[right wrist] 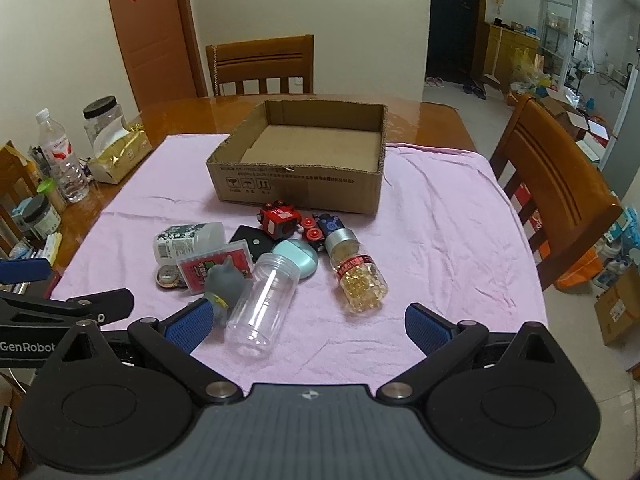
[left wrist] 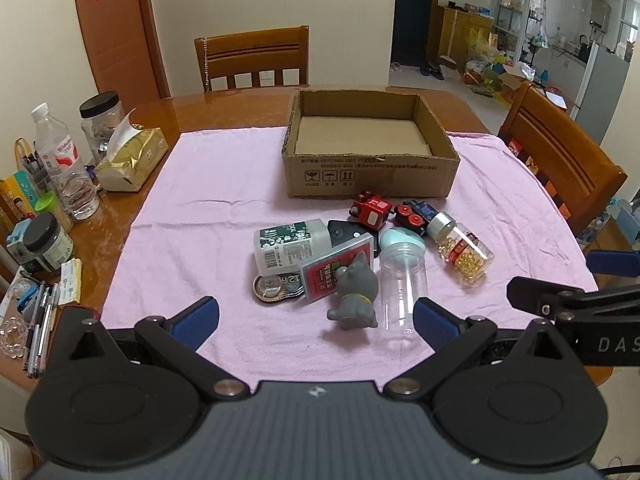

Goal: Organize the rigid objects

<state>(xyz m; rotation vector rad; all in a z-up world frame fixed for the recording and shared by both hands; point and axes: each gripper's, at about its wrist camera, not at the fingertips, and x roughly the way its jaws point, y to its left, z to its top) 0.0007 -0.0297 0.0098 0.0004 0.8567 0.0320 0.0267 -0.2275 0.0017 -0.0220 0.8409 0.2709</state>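
Two claws, left (left wrist: 316, 322) and right (right wrist: 308, 328), spread wide; cardboard box (left wrist: 370, 178) behind clutter.

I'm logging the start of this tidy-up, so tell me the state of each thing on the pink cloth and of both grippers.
Brown cardboard box: open-topped, empty.
Clear plastic jar: lying down, lidless, empty.
Silver-capped bottle of yellow capsules: lying down, capped.
White bottle with green label: lying down.
Grey cat figurine: tipped over.
Red toy train car: outside the box.
Left gripper: open, empty.
Right gripper: open, empty.
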